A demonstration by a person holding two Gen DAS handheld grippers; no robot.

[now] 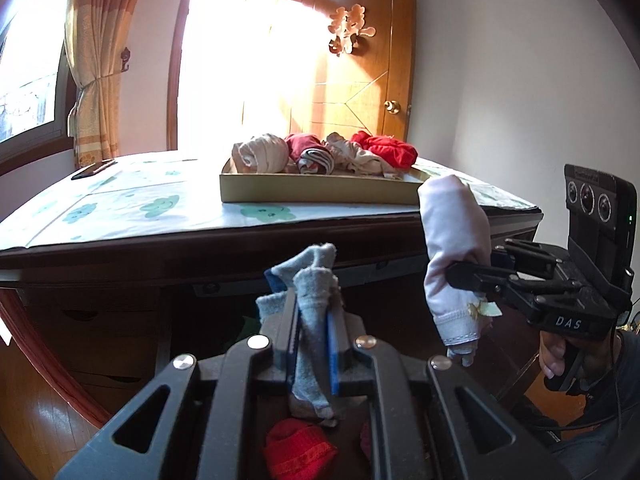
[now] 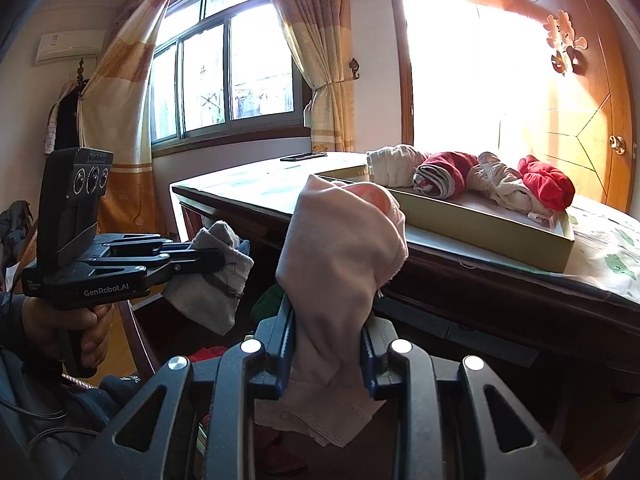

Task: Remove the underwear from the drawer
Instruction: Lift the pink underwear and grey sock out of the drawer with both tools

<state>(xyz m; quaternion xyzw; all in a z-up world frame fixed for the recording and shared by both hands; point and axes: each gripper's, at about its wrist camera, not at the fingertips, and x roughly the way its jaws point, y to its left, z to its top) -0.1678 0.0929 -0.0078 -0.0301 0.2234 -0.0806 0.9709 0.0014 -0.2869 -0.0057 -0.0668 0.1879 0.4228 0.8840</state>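
My left gripper [image 1: 314, 320] is shut on a grey underwear piece [image 1: 316, 292] that sticks up between its blue pads, held below the table's front edge. From the other side the same gripper [image 2: 208, 258] clamps the grey underwear piece [image 2: 208, 280]. My right gripper [image 2: 328, 320] is shut on a pale pink underwear piece [image 2: 340, 240], which bulges up in front of the tray. In the left wrist view that gripper [image 1: 460, 276] grips the pink piece [image 1: 452, 240] at the right. Below, red clothing [image 1: 296, 448] lies in the dark drawer.
A gold tray [image 1: 316, 188] on the table [image 1: 120, 216] holds several rolled garments, cream, striped and red [image 1: 384, 148]. A dark phone [image 1: 94, 169] lies at the table's far left. A wooden door [image 1: 360, 80], a curtain [image 1: 100, 60] and a window stand behind.
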